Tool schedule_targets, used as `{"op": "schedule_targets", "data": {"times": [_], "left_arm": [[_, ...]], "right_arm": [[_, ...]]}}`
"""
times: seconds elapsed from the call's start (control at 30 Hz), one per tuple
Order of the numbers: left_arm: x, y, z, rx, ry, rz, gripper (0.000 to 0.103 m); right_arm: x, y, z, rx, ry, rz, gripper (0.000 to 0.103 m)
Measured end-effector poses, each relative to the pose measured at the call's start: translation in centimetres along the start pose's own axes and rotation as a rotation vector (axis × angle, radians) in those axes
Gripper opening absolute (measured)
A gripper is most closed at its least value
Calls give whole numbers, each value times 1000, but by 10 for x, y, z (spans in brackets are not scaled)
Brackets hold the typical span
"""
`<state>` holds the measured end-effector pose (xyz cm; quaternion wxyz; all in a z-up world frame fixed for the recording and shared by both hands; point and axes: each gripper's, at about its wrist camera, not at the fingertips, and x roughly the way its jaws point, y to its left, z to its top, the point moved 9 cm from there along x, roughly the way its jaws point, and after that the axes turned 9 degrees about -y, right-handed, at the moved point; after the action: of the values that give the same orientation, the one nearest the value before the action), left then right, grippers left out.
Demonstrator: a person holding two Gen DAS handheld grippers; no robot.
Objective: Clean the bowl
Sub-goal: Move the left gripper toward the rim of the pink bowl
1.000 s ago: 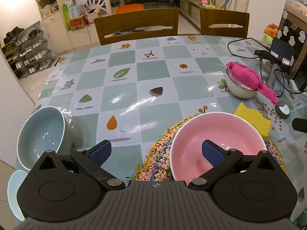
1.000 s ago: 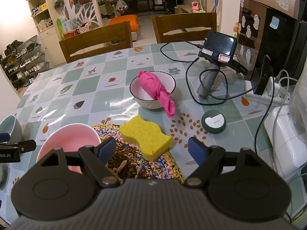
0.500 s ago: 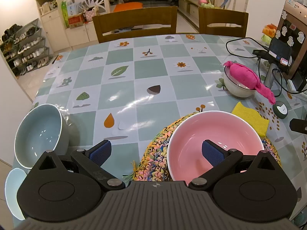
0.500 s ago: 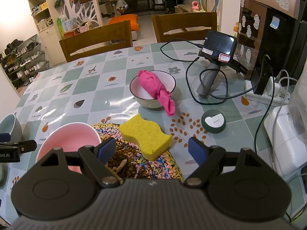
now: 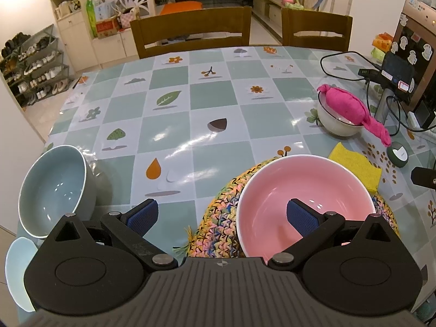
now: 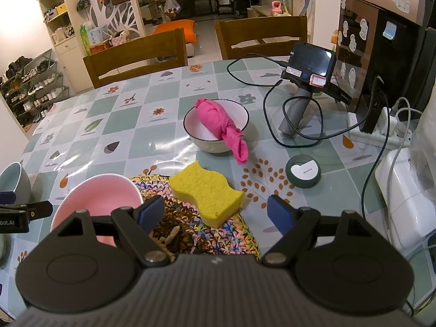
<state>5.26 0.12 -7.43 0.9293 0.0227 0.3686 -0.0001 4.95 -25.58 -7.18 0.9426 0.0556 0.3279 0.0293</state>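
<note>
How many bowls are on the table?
3: a pink bowl on the woven mat, a blue-grey bowl at the table's left edge, a white bowl holding a pink cloth.

The pink bowl (image 5: 305,188) has a smooth, glossy glaze, as does the grey-blue bowl (image 5: 54,188). Under the pink one lies a braided mat (image 5: 218,218) of rough, multicoloured yarn. The yellow sponge (image 6: 205,192) looks porous and matt. A pink cloth (image 6: 220,125) is soft, knotted fabric. The desk (image 5: 218,125) wears a shiny plastic-looking cover. Both chairs (image 5: 190,32) are brown wood. The fingers (image 5: 143,215) carry textured blue pads on matt black plastic.
</note>
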Motion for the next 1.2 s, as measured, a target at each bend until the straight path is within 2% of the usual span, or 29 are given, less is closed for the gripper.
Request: {"op": "schedule_targets", "data": {"times": [1.2], "left_arm": [[16, -2, -13, 0, 54, -11, 101]], "right_arm": [[9, -2, -9, -11, 31, -3, 84]]}}
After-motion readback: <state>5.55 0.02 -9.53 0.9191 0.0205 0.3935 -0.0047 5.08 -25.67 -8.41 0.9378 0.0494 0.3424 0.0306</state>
